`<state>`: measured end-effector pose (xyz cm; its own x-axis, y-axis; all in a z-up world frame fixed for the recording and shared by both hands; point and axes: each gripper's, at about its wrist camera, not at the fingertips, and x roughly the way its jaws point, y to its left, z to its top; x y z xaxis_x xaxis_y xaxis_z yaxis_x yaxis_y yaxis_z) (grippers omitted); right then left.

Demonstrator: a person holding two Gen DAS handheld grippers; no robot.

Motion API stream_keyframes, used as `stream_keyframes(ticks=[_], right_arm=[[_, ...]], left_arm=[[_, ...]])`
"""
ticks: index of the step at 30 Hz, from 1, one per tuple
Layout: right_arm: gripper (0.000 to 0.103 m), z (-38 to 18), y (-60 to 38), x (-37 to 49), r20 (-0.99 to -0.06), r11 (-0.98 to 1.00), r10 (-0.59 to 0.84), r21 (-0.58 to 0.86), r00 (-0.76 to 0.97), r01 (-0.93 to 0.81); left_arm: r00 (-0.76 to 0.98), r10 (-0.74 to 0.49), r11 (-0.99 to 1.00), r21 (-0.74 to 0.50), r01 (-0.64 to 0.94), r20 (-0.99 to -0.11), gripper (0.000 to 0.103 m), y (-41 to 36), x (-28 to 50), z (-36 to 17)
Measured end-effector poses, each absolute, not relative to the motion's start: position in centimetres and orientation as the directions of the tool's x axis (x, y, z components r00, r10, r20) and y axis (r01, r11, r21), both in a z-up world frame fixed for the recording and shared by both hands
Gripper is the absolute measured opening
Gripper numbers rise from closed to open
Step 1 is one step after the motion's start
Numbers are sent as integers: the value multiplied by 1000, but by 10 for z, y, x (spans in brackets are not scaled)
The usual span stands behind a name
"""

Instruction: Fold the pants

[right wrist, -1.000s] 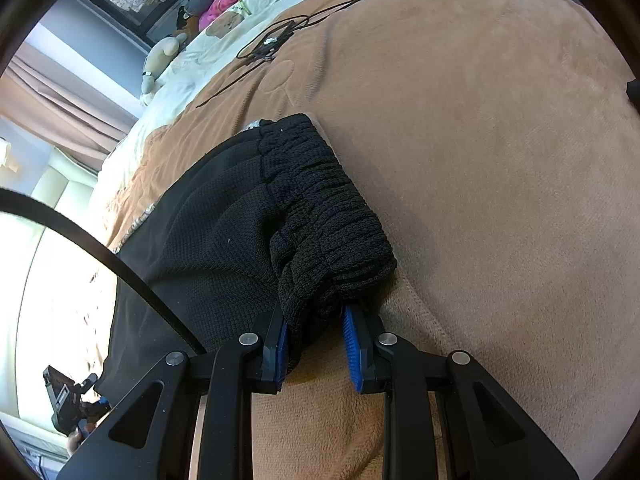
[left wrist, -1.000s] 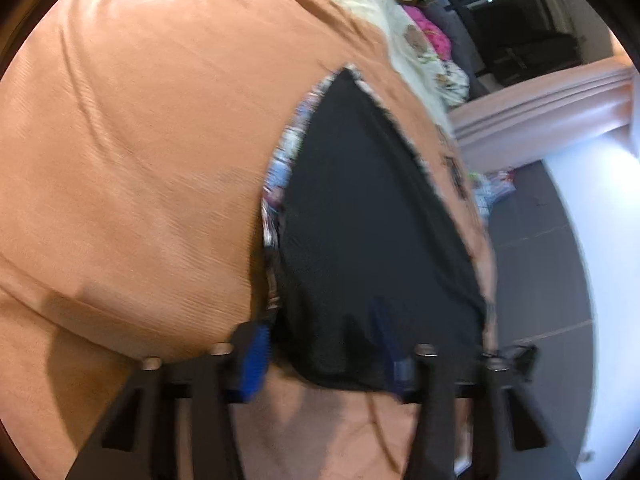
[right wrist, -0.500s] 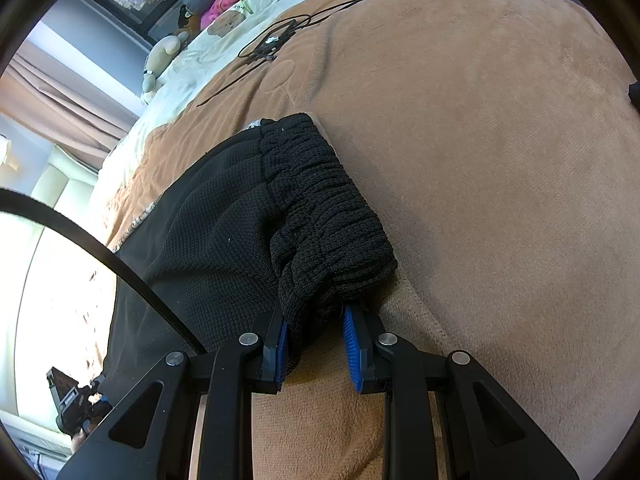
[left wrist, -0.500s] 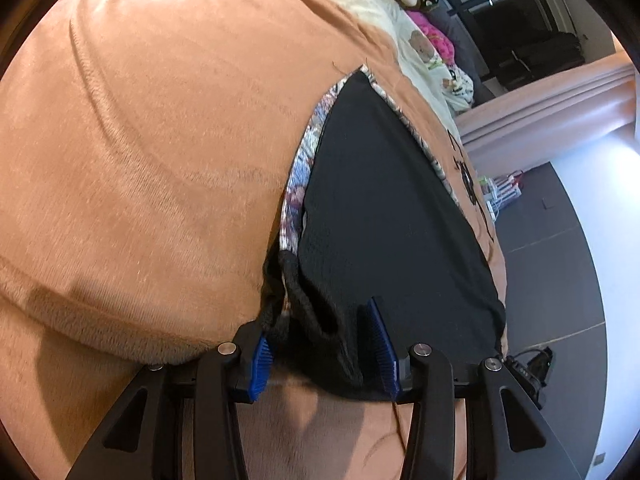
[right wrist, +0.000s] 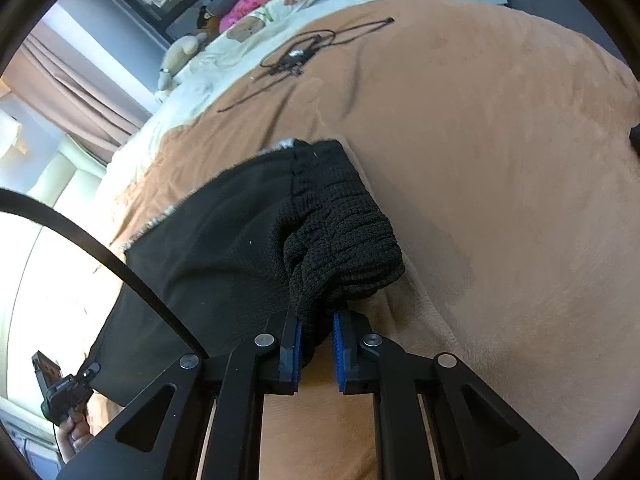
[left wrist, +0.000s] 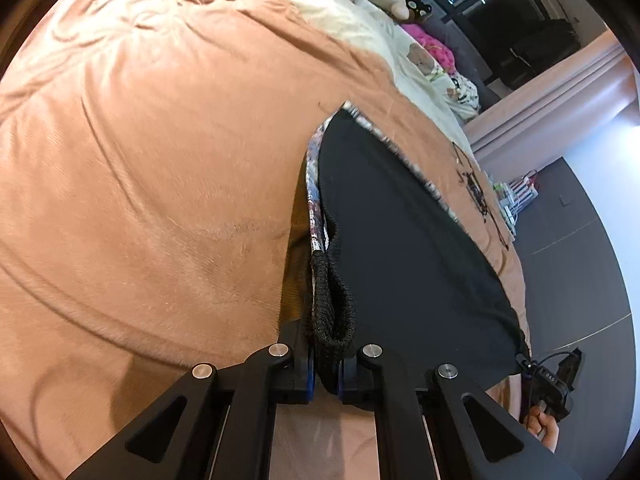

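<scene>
The left claw (left wrist: 326,372) is clenched on the ribbed waistband of the black pants (left wrist: 408,248). From the claw the pants run toward 12 o'clock across the brown blanket (left wrist: 160,168) of the bed. The right claw (right wrist: 316,344) is clenched on the bunched waistband at the other corner of the pants (right wrist: 224,256), which spread toward 10 o'clock. A black cable (right wrist: 296,54) lies on the blanket (right wrist: 500,160) at 12 o'clock, well apart from the pants.
</scene>
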<state>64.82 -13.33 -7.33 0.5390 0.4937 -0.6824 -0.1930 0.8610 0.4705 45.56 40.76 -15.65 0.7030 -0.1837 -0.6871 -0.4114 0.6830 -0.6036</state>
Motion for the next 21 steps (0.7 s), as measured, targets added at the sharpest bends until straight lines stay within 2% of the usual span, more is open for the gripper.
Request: stream_keyframes(ticks=[11, 21], right_arm=[[8, -58, -140, 611, -682, 851, 519, 466, 515, -242], [8, -51, -151, 562, -697, 840, 541, 467, 471, -275]], left_arm=[[711, -155, 690, -590, -419, -686, 7, 397, 401, -118], [726, -142, 656, -613, -440, -673, 7, 377, 310, -107]])
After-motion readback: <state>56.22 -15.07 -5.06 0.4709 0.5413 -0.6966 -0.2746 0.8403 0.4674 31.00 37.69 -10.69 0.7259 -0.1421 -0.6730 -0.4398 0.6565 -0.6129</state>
